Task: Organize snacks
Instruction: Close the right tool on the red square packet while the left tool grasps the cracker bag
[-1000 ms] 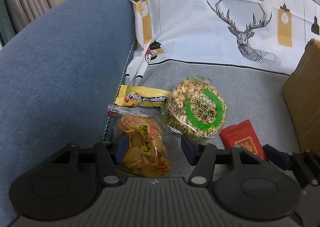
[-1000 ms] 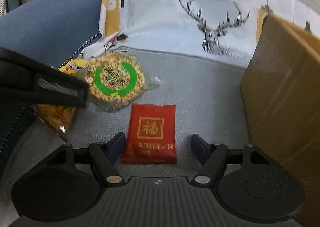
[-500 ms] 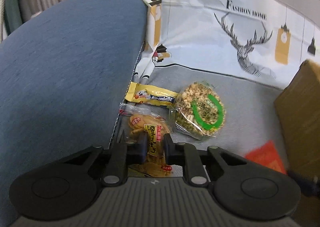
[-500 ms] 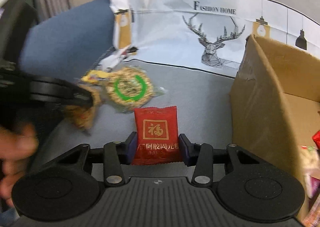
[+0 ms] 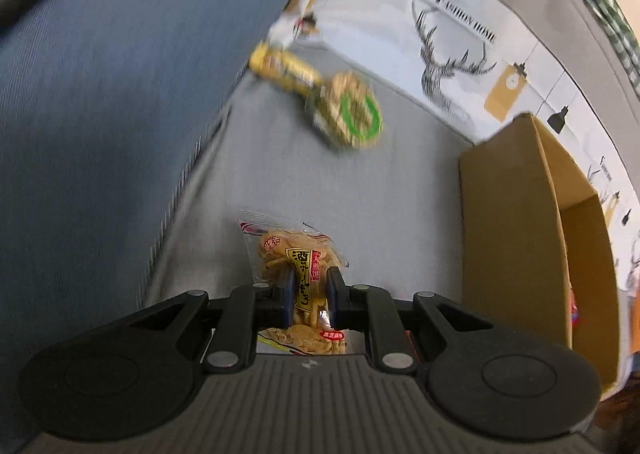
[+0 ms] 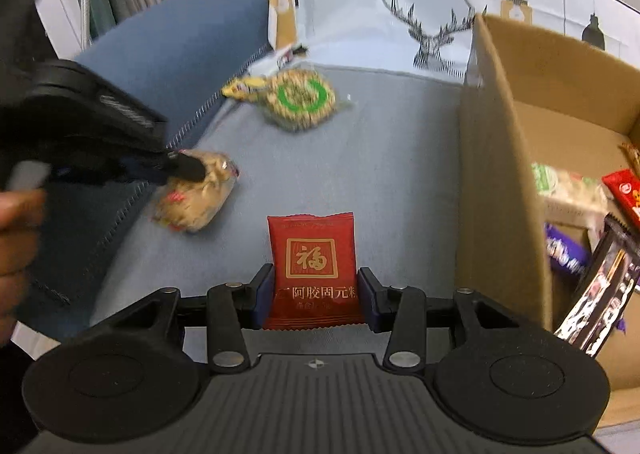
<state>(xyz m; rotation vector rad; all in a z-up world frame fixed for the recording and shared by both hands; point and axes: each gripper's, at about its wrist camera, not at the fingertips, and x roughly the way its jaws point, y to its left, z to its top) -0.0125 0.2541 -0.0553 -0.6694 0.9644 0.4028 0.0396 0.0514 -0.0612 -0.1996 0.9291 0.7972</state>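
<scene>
My left gripper is shut on a clear bag of yellow chips, lifted off the grey sofa seat. The same bag of chips hangs from the left gripper in the right wrist view. My right gripper is shut on a red snack packet with a gold character, held above the seat. A round peanut snack with a green ring and a yellow bar lie further back. An open cardboard box stands to the right.
The box holds several snacks, among them a purple bar and a dark packet. A blue armrest rises on the left. A deer-print cloth covers the sofa back. A person's hand shows at the left edge.
Both grippers shut on their packets, the left on the chips and the right on the red packet, then lifted them off the seat. The left view swung right and now shows the box.
</scene>
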